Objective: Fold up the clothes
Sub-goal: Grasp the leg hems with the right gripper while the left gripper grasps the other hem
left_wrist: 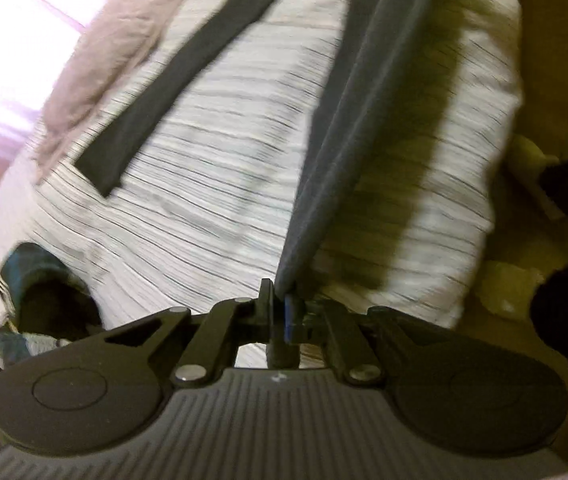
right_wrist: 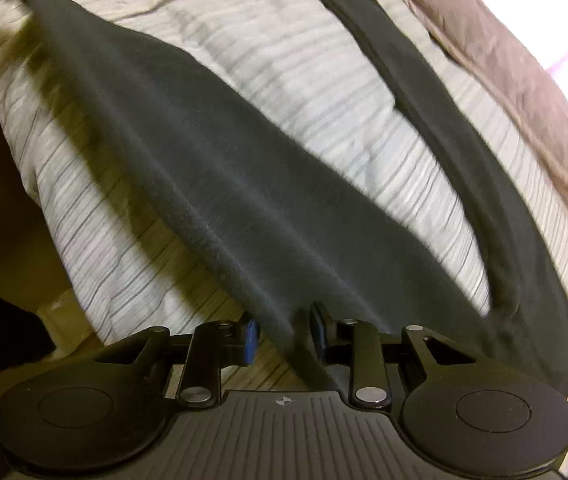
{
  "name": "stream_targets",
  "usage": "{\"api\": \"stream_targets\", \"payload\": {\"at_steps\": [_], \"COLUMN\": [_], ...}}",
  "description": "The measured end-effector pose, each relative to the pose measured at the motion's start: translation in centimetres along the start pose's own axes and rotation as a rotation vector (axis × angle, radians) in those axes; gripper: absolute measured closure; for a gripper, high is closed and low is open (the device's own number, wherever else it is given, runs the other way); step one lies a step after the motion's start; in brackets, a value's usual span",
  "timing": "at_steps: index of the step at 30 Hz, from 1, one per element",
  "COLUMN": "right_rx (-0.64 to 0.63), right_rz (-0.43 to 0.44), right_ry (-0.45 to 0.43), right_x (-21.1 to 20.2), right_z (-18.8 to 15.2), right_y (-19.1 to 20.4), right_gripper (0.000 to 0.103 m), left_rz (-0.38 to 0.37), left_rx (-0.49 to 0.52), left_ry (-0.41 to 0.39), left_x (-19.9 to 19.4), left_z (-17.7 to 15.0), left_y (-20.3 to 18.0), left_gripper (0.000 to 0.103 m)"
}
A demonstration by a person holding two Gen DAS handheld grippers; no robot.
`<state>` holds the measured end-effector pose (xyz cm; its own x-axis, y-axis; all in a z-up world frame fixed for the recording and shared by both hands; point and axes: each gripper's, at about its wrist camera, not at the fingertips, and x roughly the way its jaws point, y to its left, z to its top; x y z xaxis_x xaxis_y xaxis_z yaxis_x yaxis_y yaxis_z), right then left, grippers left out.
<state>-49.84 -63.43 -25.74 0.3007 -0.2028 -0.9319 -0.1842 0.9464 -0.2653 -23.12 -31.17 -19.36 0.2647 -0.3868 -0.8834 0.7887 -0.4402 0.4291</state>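
A dark grey garment [left_wrist: 367, 100] is stretched taut above a bed with a white striped cover [left_wrist: 212, 184]. My left gripper [left_wrist: 280, 300] is shut on one corner of it; a long dark strip of the garment [left_wrist: 188, 80] hangs down onto the cover at the left. In the right wrist view my right gripper [right_wrist: 285, 328] is shut on the other end of the garment [right_wrist: 204, 168], which runs away to the upper left. Another dark band of it [right_wrist: 463, 128] trails at the right over the striped cover [right_wrist: 284, 56].
A beige blanket [left_wrist: 96, 60] lies along the far side of the bed; it also shows in the right wrist view [right_wrist: 515, 80]. A bright window glows behind it. A dark teal item [left_wrist: 44, 284] sits at the bed's left edge. Wooden floor [right_wrist: 4, 208] lies beside the bed.
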Motion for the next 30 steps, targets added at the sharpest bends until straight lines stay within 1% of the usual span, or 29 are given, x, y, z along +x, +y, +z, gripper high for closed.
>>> {"api": "stream_targets", "payload": {"at_steps": [1, 2, 3, 4, 5, 6, 7, 8, 9, 11, 12, 13, 15, 17, 19, 21, 23, 24, 25, 26, 28, 30], "right_rx": [0.011, 0.014, 0.012, 0.023, 0.042, 0.061, 0.082, 0.098, 0.111, 0.113, 0.091, 0.062, -0.012, -0.092, -0.159, -0.197, -0.2, -0.194, -0.186, -0.181, -0.173, -0.131], "right_rz": [0.008, 0.011, 0.011, 0.015, 0.022, 0.025, 0.026, 0.023, 0.019, 0.012, 0.01, 0.008, 0.006, 0.018, 0.03, 0.049, 0.101, 0.123, 0.14, 0.133, 0.086, 0.056], "right_ry": [0.01, 0.012, 0.008, 0.006, 0.006, -0.005, -0.025, -0.047, -0.071, -0.112, -0.123, -0.133, -0.146, -0.149, -0.14, -0.119, -0.074, -0.056, -0.044, -0.054, -0.104, -0.137], "right_x": [-0.2, -0.4, -0.7, -1.2, -1.6, -2.1, -2.6, -3.1, -3.4, -3.5, -3.1, -2.5, -0.8, 1.5, 3.7, 5.6, 7.1, 7.3, 7.3, 6.8, 5.4, 5.3], "right_z": [-0.3, -0.6, -0.9, -1.0, -1.2, -1.1, -0.8, -0.4, 0.1, 1.5, 2.3, 3.1, 4.7, 6.2, 7.3, 7.9, 8.2, 8.3, 8.5, 8.6, 8.9, 9.3], "right_y": [0.1, 0.2, 0.2, 0.0, -0.4, -0.9, -1.4, -2.0, -2.6, -3.9, -4.5, -4.9, -5.7, -6.6, -7.4, -8.0, -8.9, -9.2, -9.5, -9.7, -9.9, -10.6], "right_gripper": [0.059, 0.042, 0.04, 0.04, 0.04, 0.04, 0.04, 0.04, 0.04, 0.04, 0.04, 0.04, 0.04, 0.04, 0.04, 0.04, 0.041, 0.059, 0.079, 0.099, 0.099, 0.099], "left_rz": [-0.022, -0.044, -0.065, -0.092, -0.127, -0.158, -0.181, -0.204, -0.219, -0.215, -0.207, -0.194, -0.202, -0.249, -0.291, -0.317, -0.337, -0.342, -0.338, -0.329, -0.291, -0.255], "left_rx": [0.004, 0.007, 0.011, 0.013, 0.013, -0.003, -0.046, -0.101, -0.178, -0.324, -0.387, -0.424, -0.467, -0.485, -0.489, -0.482, -0.493, -0.504, -0.516, -0.528, -0.554, -0.607], "left_ry": [0.028, 0.057, 0.085, 0.107, 0.116, 0.12, 0.115, 0.108, 0.098, 0.083, 0.075, 0.066, 0.049, 0.057, 0.071, 0.077, 0.082, 0.083, 0.08, 0.073, 0.045, 0.014], "left_x": [0.8, 1.6, 2.5, 3.0, 2.9, 2.7, 2.4, 2.0, 1.8, 1.9, 2.2, 2.8, 4.6, 7.2, 9.7, 11.2, 11.5, 11.3, 11.0, 10.4, 8.4, 7.0], "left_z": [-0.3, -0.6, -0.8, -1.2, -1.6, -1.9, -2.2, -2.5, -2.8, -3.2, -3.3, -3.2, -2.7, -1.9, -1.4, -1.1, -1.3, -1.4, -1.5, -1.6, -1.7, -1.7], "left_y": [-0.8, -1.6, -2.4, -3.0, -3.3, -3.4, -2.8, -2.0, -0.6, 2.3, 3.7, 5.0, 6.8, 7.9, 8.5, 8.4, 8.3, 8.3, 8.4, 8.5, 9.0, 10.4], "left_gripper": [0.094, 0.091, 0.082, 0.077, 0.075, 0.073, 0.072, 0.072, 0.071, 0.069, 0.068, 0.068, 0.066, 0.066, 0.066, 0.066, 0.074, 0.089, 0.092, 0.094, 0.095, 0.094]}}
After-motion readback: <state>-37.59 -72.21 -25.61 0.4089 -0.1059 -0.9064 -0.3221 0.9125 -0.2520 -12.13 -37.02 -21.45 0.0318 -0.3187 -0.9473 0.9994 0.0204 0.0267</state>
